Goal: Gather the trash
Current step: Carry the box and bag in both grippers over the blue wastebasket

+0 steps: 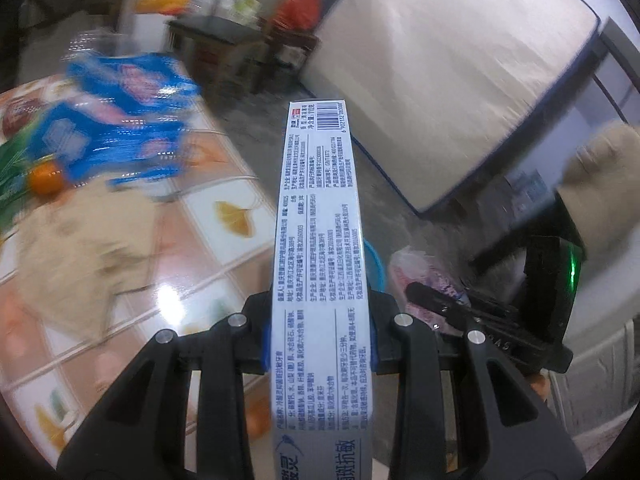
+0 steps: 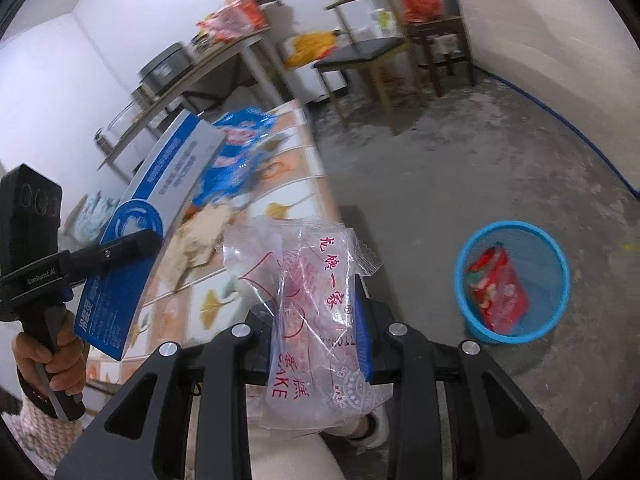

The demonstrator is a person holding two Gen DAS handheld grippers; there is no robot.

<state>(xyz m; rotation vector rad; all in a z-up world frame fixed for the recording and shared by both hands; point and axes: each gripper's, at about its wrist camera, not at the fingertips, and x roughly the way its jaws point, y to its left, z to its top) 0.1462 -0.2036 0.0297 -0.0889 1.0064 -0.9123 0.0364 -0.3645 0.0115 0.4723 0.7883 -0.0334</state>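
Our left claw (image 1: 318, 334) pinches a long toothpaste box (image 1: 316, 216). Our right claw (image 2: 316, 334) pinches a clear cake wrapper (image 2: 316, 300), beside the desk (image 2: 288, 184); the blue bin (image 2: 514, 280) stands on the floor.

The toothpaste box (image 1: 316, 240) hides most of the blue bin (image 1: 374, 266) in the left wrist view, and its near end runs off the bottom edge. On the table (image 1: 208, 264), the blue packets (image 1: 120, 120) and the beige cloth (image 1: 80, 240) are smeared by blur. In the right wrist view the clear cake wrapper (image 2: 316, 304) covers the left pad of the right gripper (image 2: 320, 332).
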